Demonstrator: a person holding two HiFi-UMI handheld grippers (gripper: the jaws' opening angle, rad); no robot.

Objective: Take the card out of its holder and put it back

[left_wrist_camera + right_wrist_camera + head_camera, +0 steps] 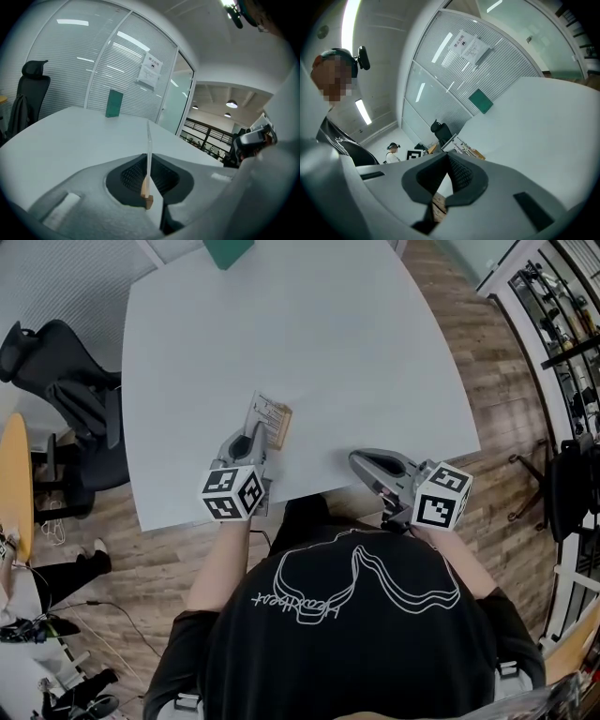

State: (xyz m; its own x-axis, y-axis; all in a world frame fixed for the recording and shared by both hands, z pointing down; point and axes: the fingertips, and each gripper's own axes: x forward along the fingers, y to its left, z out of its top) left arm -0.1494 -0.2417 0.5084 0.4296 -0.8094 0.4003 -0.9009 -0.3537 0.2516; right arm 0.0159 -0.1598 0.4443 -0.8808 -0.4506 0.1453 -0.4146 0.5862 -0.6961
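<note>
**Between the left jaws: holder pinched edge-on**

My left gripper (148,164) is clamped on the card holder (146,193), a thin clear sheet with a small wooden foot. Ahead of it I have open white table (70,136); the table's near edge runs under both grippers. Only the head view shows the card (268,414) face. My right gripper (449,157) sits to its right, jaws pressed together, empty.

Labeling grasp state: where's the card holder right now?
Head view: the card holder sits by the table's near edge, left of centre, clamped in the left gripper; the right gripper is apart, to its right.
</note>
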